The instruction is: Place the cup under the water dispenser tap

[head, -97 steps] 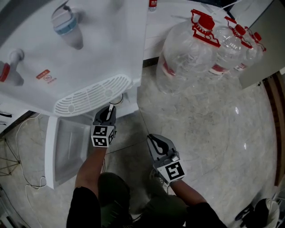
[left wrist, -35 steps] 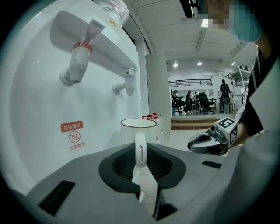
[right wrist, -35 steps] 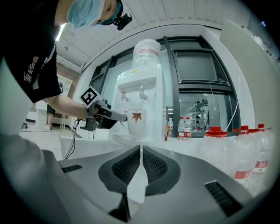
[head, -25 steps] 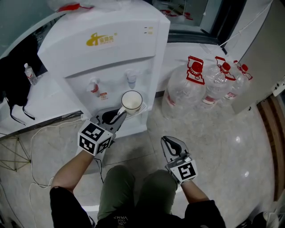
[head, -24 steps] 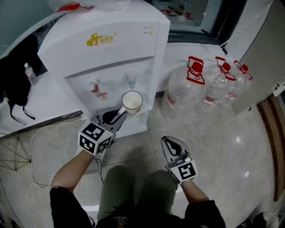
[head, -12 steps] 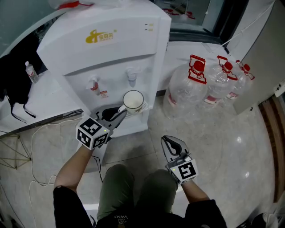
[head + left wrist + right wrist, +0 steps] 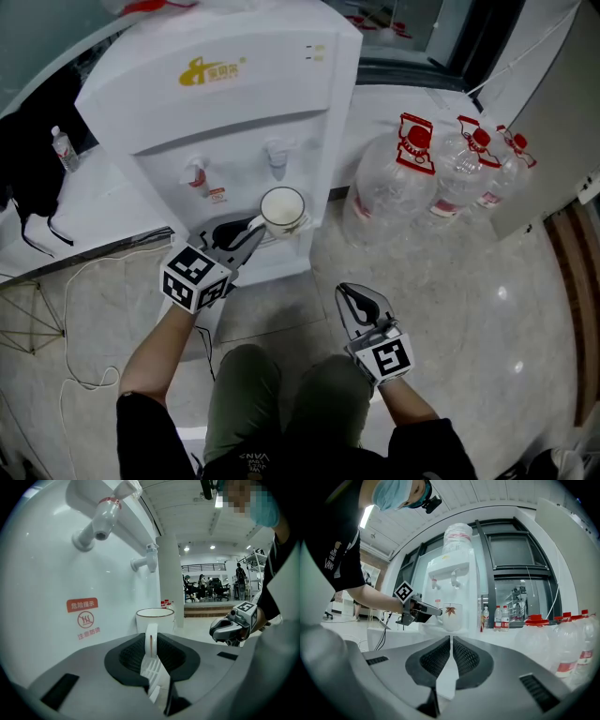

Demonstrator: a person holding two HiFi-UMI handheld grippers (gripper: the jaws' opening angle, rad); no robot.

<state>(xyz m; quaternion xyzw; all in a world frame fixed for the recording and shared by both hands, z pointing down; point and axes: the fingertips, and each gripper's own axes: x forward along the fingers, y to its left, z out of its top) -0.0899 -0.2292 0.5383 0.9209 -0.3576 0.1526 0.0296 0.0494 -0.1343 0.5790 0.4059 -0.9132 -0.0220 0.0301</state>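
Observation:
A white cup (image 7: 282, 208) with a brown rim stands on the drip tray (image 7: 298, 233) of the white water dispenser (image 7: 225, 103), below the blue tap (image 7: 276, 155). The red tap (image 7: 197, 175) is to its left. My left gripper (image 7: 253, 234) reaches in from the front left. Its jaws are opening slightly, with the cup's handle (image 7: 151, 639) still between the pads. The cup (image 7: 154, 619) sits just beyond the left gripper (image 7: 152, 641), and the cup's (image 7: 451, 616) red leaf print shows in the right gripper view. My right gripper (image 7: 354, 298) hangs shut and empty in front of the dispenser.
Several large water bottles (image 7: 412, 169) with red caps stand on the floor right of the dispenser. A cable (image 7: 66, 281) trails over the floor at the left. The person's knees (image 7: 281, 394) are below the grippers.
About four seconds ago the left gripper was low by the dispenser's open lower cabinet; now it is up at the drip tray. Over the last second nothing has visibly moved.

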